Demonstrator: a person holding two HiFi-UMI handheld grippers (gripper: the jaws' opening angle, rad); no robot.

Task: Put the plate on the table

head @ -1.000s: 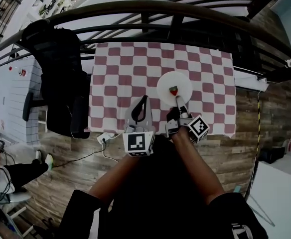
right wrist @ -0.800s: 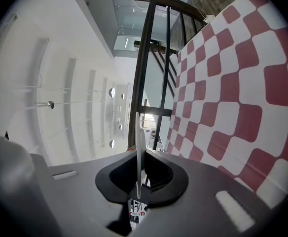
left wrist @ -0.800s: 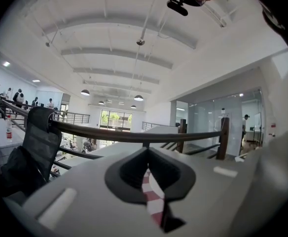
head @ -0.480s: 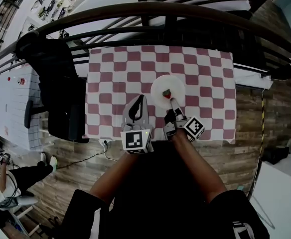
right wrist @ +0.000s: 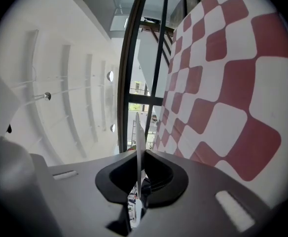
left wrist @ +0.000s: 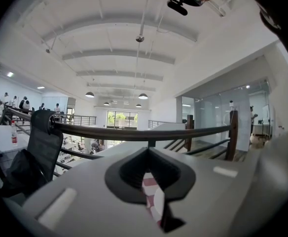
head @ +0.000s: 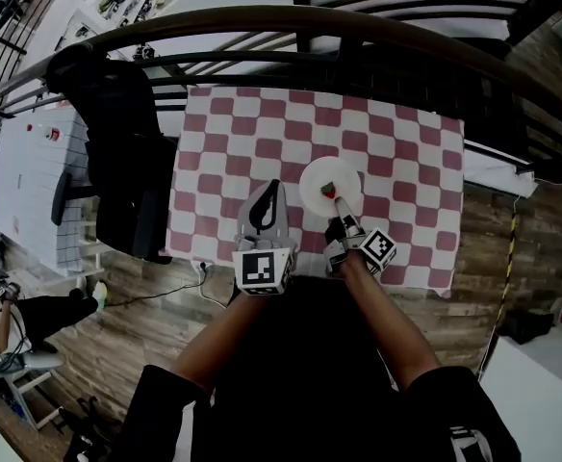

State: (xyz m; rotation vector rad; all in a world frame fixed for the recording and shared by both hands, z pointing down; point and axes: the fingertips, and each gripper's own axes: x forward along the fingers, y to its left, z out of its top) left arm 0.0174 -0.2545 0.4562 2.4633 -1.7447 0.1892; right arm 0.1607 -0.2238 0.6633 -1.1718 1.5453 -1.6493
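right hand-held gripper (head: 336, 200): you're still clamping the plate (head: 341, 173) rim
left hand-held gripper (head: 274, 192): hanging closed, empty
change: plate looks to be sinking toward worktop (head: 406, 162); release pending

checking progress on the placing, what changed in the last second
The round white plate with a small red item, gripped from its near side by the right claw, looks slightly smaller against the red-and-white checked tablecloth, so it has probably sunk a little toward it. The grip is unchanged; the left claw stays shut and empty beside it.
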